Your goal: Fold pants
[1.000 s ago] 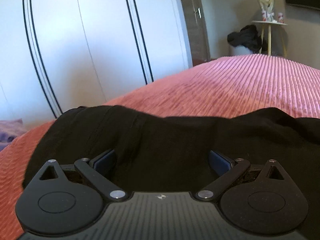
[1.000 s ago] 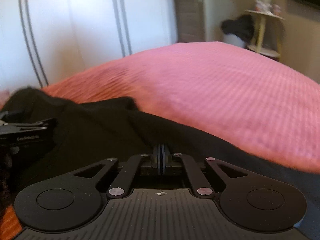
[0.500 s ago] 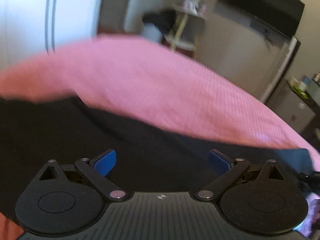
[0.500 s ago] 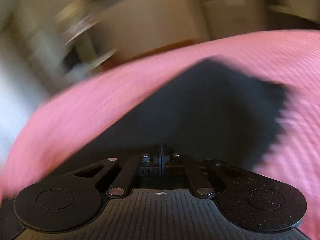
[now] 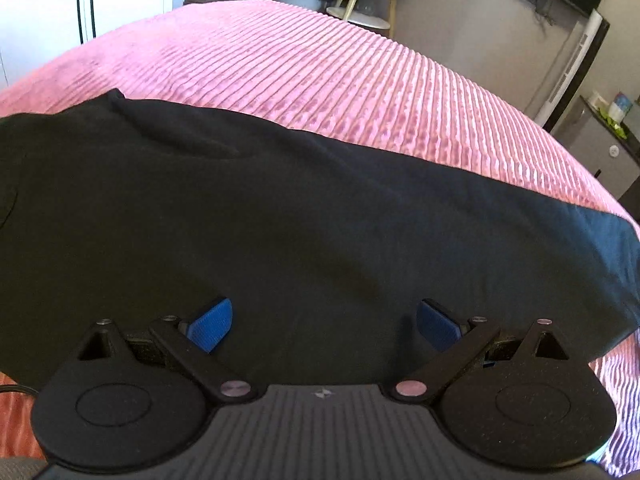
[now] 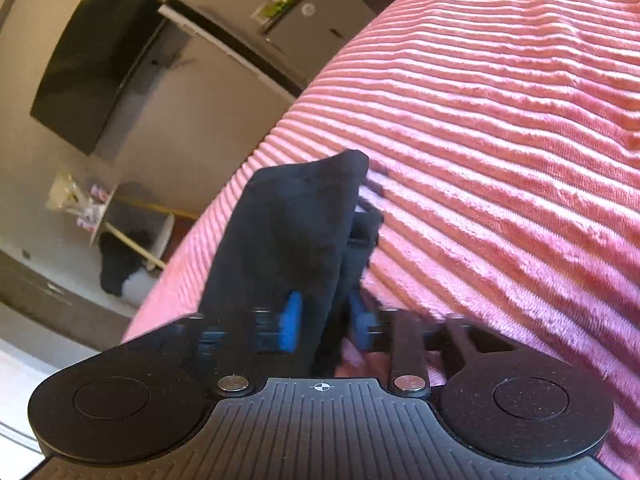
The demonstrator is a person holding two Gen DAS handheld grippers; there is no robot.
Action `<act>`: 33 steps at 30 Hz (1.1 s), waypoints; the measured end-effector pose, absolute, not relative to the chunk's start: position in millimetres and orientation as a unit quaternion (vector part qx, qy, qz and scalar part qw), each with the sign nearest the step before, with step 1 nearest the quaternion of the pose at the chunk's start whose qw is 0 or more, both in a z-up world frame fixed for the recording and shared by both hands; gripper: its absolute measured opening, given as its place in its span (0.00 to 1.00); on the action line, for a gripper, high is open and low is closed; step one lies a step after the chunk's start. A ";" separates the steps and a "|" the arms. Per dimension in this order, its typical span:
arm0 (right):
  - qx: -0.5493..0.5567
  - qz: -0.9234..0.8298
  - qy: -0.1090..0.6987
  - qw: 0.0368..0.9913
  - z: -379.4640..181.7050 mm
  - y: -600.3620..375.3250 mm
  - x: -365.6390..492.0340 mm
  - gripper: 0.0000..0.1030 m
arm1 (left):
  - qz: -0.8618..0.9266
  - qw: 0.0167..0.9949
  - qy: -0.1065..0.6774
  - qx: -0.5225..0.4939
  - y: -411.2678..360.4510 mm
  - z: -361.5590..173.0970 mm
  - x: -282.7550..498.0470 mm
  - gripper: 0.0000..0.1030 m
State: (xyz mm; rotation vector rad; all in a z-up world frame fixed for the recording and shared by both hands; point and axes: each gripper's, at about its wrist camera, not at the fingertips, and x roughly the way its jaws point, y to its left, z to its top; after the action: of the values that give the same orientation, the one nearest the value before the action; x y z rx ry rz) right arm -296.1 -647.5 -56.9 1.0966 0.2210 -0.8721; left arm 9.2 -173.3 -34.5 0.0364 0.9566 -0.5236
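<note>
Pants: we see the black pants (image 5: 280, 216) spread in a long band across the pink ribbed bed (image 5: 360, 80), lying mostly flat with a shallow crease near the far edge.
Left claw: our left claw (image 5: 324, 322) hangs spread wide over the middle of the cloth, blue pads (image 5: 212, 324) well apart and gripping nothing.
Right claw: our right claw (image 6: 324, 322) has just been opening; a bunched end of the pants (image 6: 296, 232) stands up between its blue pads (image 6: 290, 326), and the pads look to have let go, though the blur keeps us from being sure of contact.
Handling: we judge the cloth light, limp and a little stretchy; it drapes and sags where unsupported and will not hold a shape by itself.
Slip: the fuzzy bed cover probably drags on the cloth, so lifting suits better than sliding.
Where to hold: we would pinch at a hem, the waistband or a corner, taking all layers together, one claw at each end of the edge being folded.
</note>
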 end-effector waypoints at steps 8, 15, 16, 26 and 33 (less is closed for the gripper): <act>0.645 -0.331 -0.049 0.687 -73.7 -654.1 -339.8 0.39 | -0.260 0.848 0.462 -0.021 -156.3 -27.0 -6.5 0.96; 0.644 -0.368 -0.074 0.667 -76.2 -655.7 -358.1 0.38 | -0.263 0.845 0.464 -0.044 -147.6 -25.6 -10.5 0.96; 0.646 -0.369 -0.065 0.665 -75.7 -657.1 -358.3 0.38 | -0.264 0.845 0.463 -0.038 -148.9 -26.0 -11.4 0.96; 0.646 -0.367 -0.034 0.669 -76.1 -679.6 -335.3 0.44 | -0.276 0.849 0.451 -0.016 -154.7 -31.2 -13.3 0.96; 0.542 -0.404 0.042 0.736 -50.3 -679.5 -320.1 0.14 | -0.274 0.851 0.447 -0.013 -156.7 -31.8 -17.7 0.96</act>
State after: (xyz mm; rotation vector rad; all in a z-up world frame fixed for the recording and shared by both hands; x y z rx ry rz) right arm -320.1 -679.5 -50.3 1.1917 0.0917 -0.8872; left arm -17.7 -156.7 -31.8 -0.0282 0.9414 -0.5770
